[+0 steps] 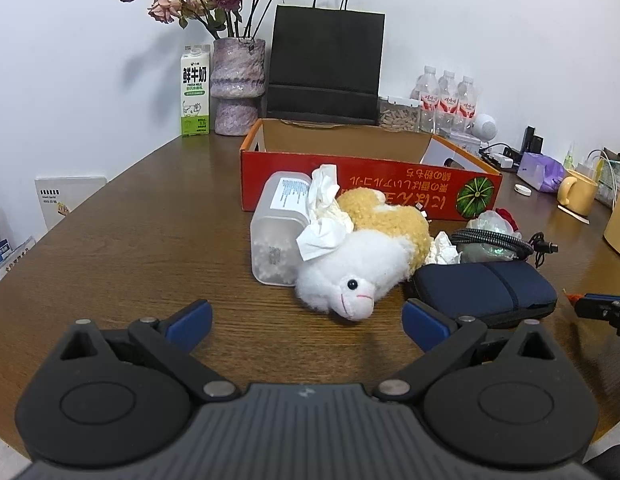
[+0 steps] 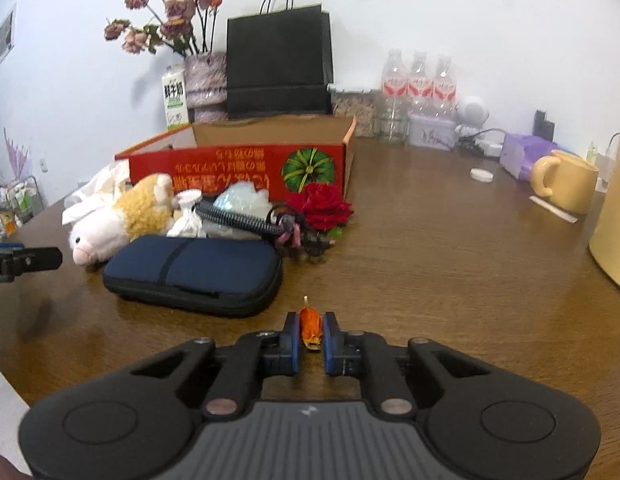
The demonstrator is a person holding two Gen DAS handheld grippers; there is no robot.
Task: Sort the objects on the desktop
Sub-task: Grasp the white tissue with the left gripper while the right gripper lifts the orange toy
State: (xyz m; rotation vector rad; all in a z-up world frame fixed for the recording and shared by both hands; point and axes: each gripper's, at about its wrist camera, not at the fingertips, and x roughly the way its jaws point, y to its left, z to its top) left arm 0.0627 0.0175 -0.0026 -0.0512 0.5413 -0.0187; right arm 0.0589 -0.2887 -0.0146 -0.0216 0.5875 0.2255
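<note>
Blue-padded and spread wide, with nothing between the fingers: held the left tool low over the wooden desk, facing the pile. Saw, from the left, a translucent plastic container lying on its side, crumpled tissue draped against it, then a white-and-tan plush toy leaning on the container and touching a navy pouch. Noted a braided cable coiled behind the pouch and a red rose just beside it, all in front of the open red cardboard box. Had the right tool pinched narrow on a small orange dried bud, near the pouch's front edge and well short of the box.

Judged the bud the main risk: brittle, barely caught between the pads, likely to crumble under more squeeze or slip out on a quick swing toward the box. Expected trouble on the left too: closing on the plush toy could drag the tissue along or roll the container, since all three touched. Feared a snag from the cable if the pouch went up first. Could not tell what the box already held.
</note>
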